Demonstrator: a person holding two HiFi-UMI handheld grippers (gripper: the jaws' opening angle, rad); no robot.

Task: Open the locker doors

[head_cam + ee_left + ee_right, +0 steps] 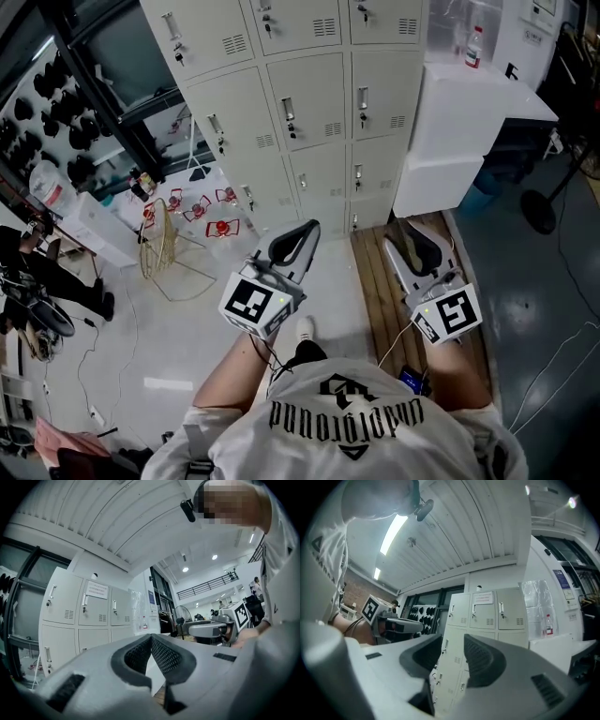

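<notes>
**Facing closed pale grey metal locker doors point(309, 103)**

Every door in view is shut. The white-and-black left gripper point(309, 230), clenched on nothing, and the matching right gripper point(414, 239), released and empty, hang well short of them. Seemingly an approach; next, parted jaws must meet a slim door handle point(362, 97).

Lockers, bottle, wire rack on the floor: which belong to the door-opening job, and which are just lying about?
For the job: lockers, left gripper, right gripper.
Just lying about: bottle, wire rack, wooden pallet.
</notes>
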